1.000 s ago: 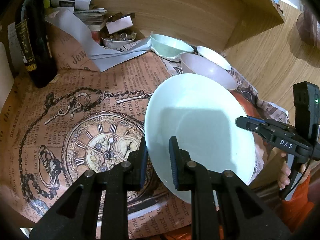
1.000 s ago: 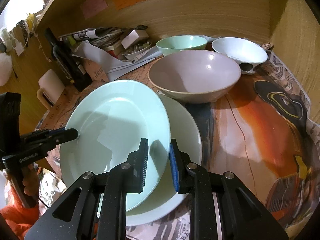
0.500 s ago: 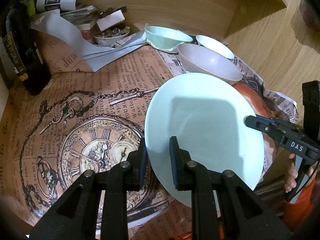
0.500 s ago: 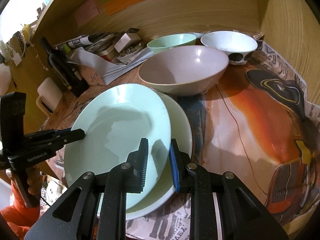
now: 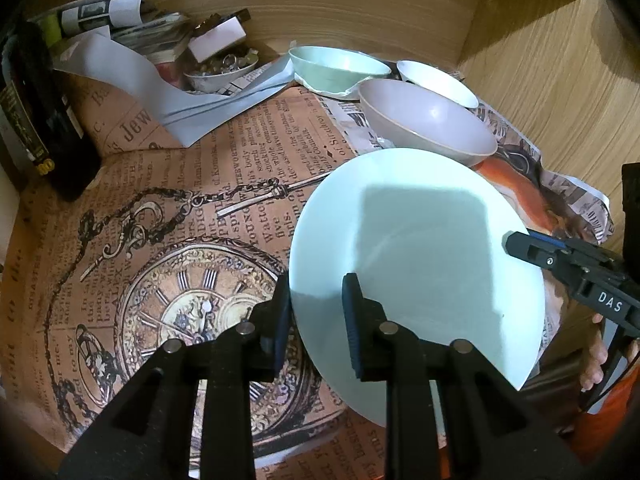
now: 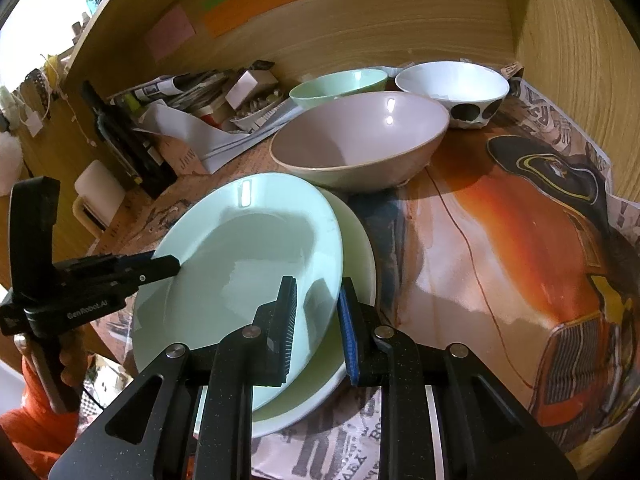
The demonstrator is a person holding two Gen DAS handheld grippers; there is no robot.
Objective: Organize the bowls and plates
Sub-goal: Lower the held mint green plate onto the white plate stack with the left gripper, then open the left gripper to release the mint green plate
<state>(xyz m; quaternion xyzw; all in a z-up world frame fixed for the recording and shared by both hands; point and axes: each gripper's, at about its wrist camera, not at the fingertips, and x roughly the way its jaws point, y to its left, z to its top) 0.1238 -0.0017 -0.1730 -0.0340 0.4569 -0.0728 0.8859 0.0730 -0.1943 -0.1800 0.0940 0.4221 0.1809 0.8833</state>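
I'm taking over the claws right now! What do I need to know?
Left claw: opening, with the near rim of the pale green plate between its pads.
Right claw: shut on the opposite rim of the same plate.
Plate: it hangs over the cream plate, shifted to one side. I can't tell whether they touch.
Bowls: the big pinkish bowl, green bowl and spotted white bowl stand separately at the back.
Done: the green plate has been brought to the cream one.
Left: probably centre it, let go, then tidy the bowls.
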